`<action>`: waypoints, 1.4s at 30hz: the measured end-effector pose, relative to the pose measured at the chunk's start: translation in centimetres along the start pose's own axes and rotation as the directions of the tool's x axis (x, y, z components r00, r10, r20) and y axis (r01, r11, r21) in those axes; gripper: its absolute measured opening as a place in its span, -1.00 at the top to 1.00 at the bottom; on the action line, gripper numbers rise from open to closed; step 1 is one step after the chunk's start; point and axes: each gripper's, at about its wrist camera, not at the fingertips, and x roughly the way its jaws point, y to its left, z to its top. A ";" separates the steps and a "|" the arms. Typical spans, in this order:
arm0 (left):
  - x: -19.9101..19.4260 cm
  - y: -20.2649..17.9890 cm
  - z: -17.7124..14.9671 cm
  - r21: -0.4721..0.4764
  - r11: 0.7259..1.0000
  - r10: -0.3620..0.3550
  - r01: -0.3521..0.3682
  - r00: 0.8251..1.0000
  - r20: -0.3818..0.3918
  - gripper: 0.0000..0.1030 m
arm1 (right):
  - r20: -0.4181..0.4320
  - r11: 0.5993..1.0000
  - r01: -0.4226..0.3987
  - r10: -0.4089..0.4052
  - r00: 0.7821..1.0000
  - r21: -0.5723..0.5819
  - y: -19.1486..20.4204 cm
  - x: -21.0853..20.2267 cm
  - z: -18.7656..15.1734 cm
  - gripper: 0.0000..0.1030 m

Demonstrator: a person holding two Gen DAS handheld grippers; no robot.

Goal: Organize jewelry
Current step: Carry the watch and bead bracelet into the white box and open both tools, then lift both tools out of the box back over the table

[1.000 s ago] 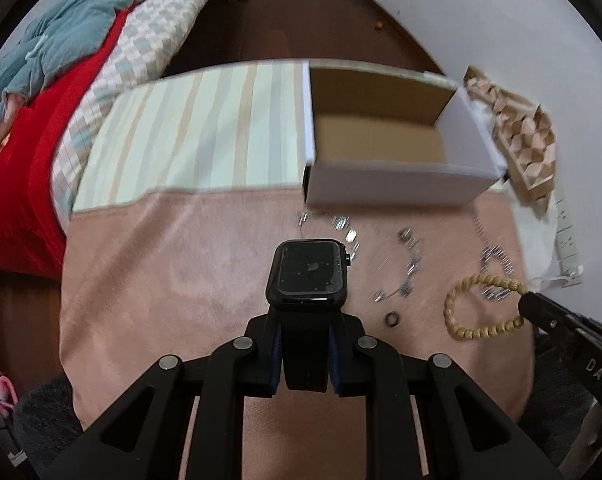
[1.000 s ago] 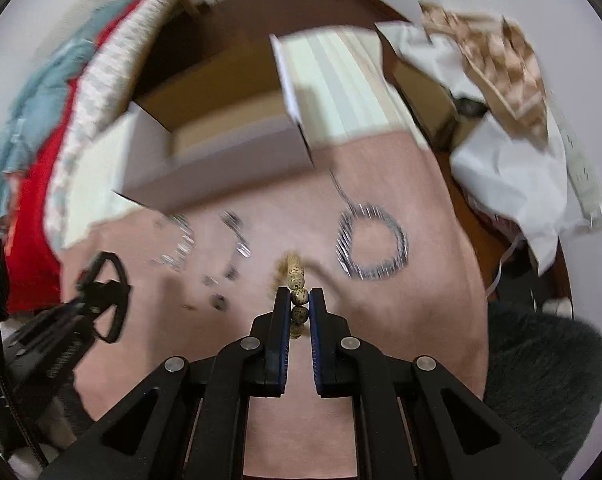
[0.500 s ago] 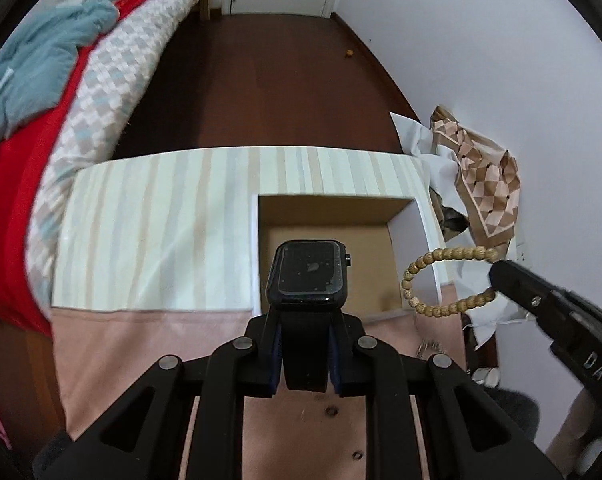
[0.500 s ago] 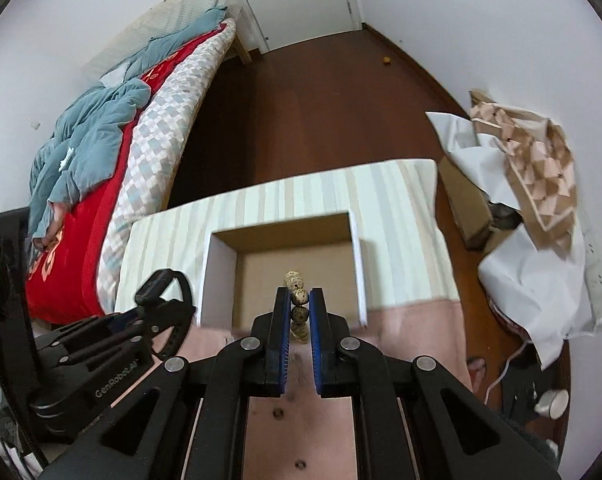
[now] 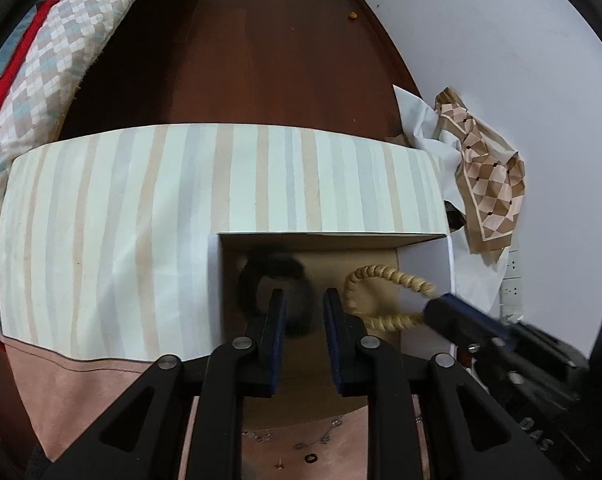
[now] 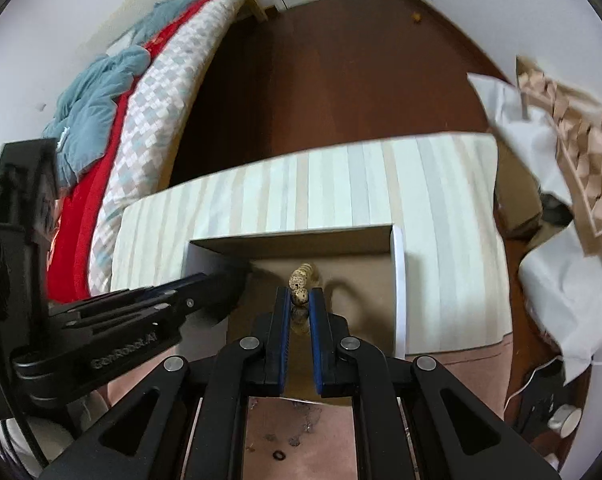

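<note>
An open white cardboard box (image 5: 425, 276) (image 6: 397, 280) with a brown inside stands on the table. My left gripper (image 5: 304, 300) is open over the box; the black watch (image 5: 261, 276), blurred, lies free in the box just beyond its fingers. My right gripper (image 6: 299, 300) is shut on the wooden bead bracelet (image 6: 299, 294) and holds it over the box. In the left wrist view the bracelet (image 5: 381, 280) hangs as a blurred loop from the right gripper's tip (image 5: 441, 308). The left gripper also shows at the left of the right wrist view (image 6: 205, 292).
The box sits on a striped cloth (image 5: 141, 216) over a pink table cover (image 5: 85, 384). Silver chains and a small black ring (image 5: 311, 458) lie on the pink cover near me. A bed (image 6: 141, 112) is at left; paper and patterned cloth (image 5: 489, 184) at right.
My left gripper has opened and let the watch go into the box. Both grippers have moved forward and lower over the box, the right one still gripping the bracelet.
</note>
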 end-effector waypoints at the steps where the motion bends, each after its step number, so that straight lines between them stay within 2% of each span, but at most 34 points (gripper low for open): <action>1: -0.1 -0.1 0.0 0.000 1.000 -0.004 0.004 1.000 0.005 0.12 | -0.010 1.000 0.002 -0.002 1.000 0.005 -0.2 0.2 -0.1 0.79; 3: -0.8 -0.3 0.1 0.004 1.000 0.002 -0.002 1.000 0.031 -0.34 | -0.015 1.000 0.021 -0.021 1.000 0.007 -0.4 0.2 -0.4 0.63; 5: -1.7 -0.3 -0.1 0.008 1.000 0.024 -0.025 0.998 0.063 -0.41 | -0.004 0.999 0.038 -0.038 0.999 0.006 -0.5 -0.2 -0.7 0.10; 6: -2.2 -0.2 -0.1 0.011 0.999 0.040 -0.041 0.996 0.076 -0.41 | 0.004 0.999 0.054 -0.054 0.999 0.004 -0.5 -0.6 -1.0 0.02; 8: -3.2 0.0 -0.6 0.011 0.997 0.079 -0.081 0.990 0.113 -0.55 | 0.022 0.995 0.097 -0.097 0.995 -0.012 -0.2 -1.1 -1.4 -0.02; 9: -3.8 0.2 -0.9 0.011 0.994 0.103 -0.105 0.986 0.134 -0.76 | 0.029 0.992 0.123 -0.122 0.992 -0.019 -0.2 -1.6 -1.6 -0.03; 10: -4.5 0.3 -1.5 0.015 0.990 0.136 -0.140 0.977 0.164 -0.84 | 0.043 0.987 0.156 -0.154 0.987 -0.031 0.0 -1.9 -2.0 -0.11; 13: -5.4 0.4 -2.5 0.023 0.973 0.221 -0.230 0.952 0.211 -0.94 | 0.085 0.959 0.277 -0.271 0.959 -0.067 0.7 -2.7 -3.1 -0.47; 16: -5.8 0.6 -4.0 0.023 0.959 0.270 -0.284 0.931 0.247 -0.97 | 0.096 0.941 0.330 -0.322 0.942 -0.081 0.9 -2.8 -4.3 -0.82; 21: -6.0 0.9 -6.2 0.018 0.946 0.307 -0.324 0.912 0.272 -0.98 | 0.114 0.924 0.370 -0.359 0.926 -0.092 1.3 -2.8 -5.6 -0.83; 29: -7.7 0.3 -8.2 0.013 0.932 0.341 -0.362 0.888 0.308 -0.99 | 0.144 0.925 0.368 -0.354 0.924 -0.090 2.0 -4.4 -7.3 -0.90; 42: -12.2 -1.1 -12.6 0.013 0.920 0.358 -0.391 0.854 0.378 -0.98 | 0.250 0.920 0.379 -0.345 0.905 -0.103 4.5 -10.4 -11.1 -0.90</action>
